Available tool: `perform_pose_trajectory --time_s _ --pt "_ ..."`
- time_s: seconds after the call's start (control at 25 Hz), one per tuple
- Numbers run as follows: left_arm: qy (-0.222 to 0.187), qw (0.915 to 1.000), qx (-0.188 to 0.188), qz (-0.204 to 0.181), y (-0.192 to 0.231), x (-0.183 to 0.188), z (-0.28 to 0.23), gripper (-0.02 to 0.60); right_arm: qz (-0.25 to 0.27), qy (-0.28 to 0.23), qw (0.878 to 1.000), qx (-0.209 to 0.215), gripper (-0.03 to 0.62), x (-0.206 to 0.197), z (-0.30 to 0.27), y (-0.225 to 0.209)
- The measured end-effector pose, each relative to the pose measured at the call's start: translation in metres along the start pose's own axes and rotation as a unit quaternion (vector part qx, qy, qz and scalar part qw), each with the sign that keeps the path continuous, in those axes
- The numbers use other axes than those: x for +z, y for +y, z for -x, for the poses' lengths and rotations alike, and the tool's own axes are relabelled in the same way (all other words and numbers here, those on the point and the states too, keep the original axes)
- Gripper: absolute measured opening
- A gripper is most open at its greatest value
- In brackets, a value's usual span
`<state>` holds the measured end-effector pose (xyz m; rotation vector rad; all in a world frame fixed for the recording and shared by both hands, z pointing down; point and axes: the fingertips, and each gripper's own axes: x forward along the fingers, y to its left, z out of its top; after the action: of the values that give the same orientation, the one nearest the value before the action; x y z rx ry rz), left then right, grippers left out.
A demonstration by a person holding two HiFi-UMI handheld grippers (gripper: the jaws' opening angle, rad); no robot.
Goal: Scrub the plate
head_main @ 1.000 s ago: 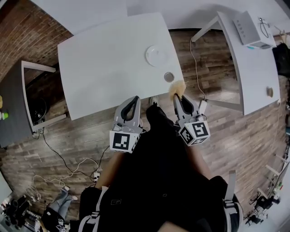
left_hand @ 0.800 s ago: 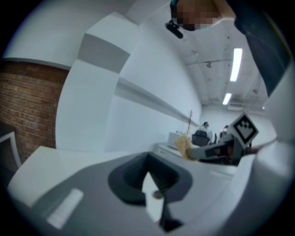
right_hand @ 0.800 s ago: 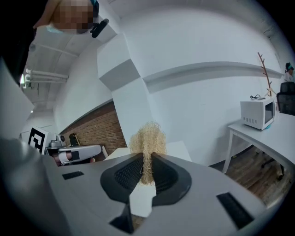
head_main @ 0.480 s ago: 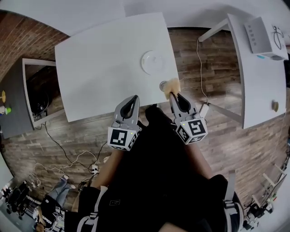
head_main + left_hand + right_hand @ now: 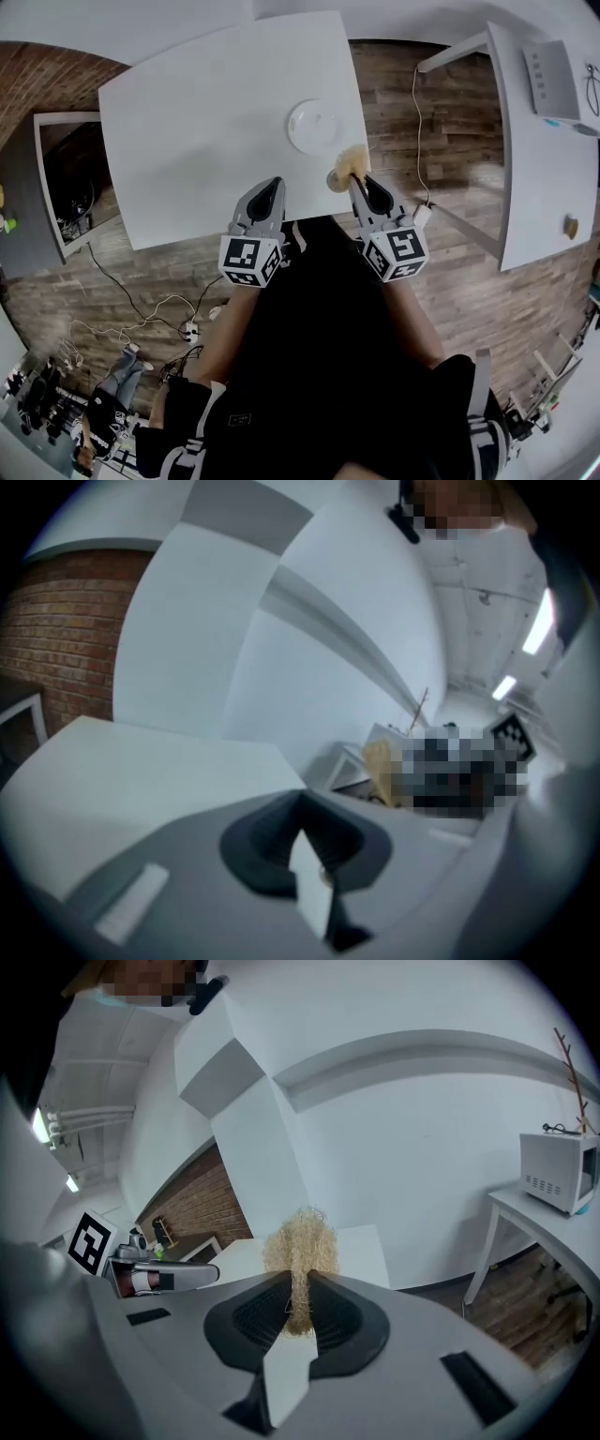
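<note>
two grippers inspected. right gripper: jaws pinched narrow on a tuft of straw-coloured fibre scrubber, with most of the tuft standing proud beyond the tips. left gripper: jaws brought together, nothing between them. both sit at the near edge of the white table, short of the plate, the left the farther of the two.

risks, as judged from this position:

one: the scrubber is gripped by its lower end only. sideways pressure against the plate could drag it out of the pads or fold it flat.

two: the plate lies loose on a smooth top with nothing steadying it. a scrubbing stroke would likely push it across the table unless the left gripper pins its rim.

three: a small round item sits at the table edge, touching or just beside the scrubber in the head view, between it and the plate. it is partly covered and too small to identify, possibly a cup or lid. a direct reach could knock it to the floor.

plate condition: small, round and white, lying flat toward the right side of the top, back from the near edge. an inner ring shows inside the rim. the surface reads plain white from the head view. neither gripper touches it, and scrubbing has not yet begun.
</note>
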<state>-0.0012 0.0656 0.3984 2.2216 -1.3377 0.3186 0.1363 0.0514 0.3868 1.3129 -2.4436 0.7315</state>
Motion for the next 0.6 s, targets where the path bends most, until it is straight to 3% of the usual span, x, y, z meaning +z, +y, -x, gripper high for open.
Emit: perform_pose_trajectory --time_s 0.24,0.6 --pt "0.051 0.9975 -0.017 0.046 0.031 -0.023 -0.037 -0.012 0.001 0.032 0.999 -0.038 0.044 -0.021 -0.029 -0.01" --pt "0.128 0.9813 -0.026 0.141 0.062 -0.075 -0.096 -0.012 -0.026 0.098 0.992 -0.069 0.044 -0.071 -0.074 -0.037"
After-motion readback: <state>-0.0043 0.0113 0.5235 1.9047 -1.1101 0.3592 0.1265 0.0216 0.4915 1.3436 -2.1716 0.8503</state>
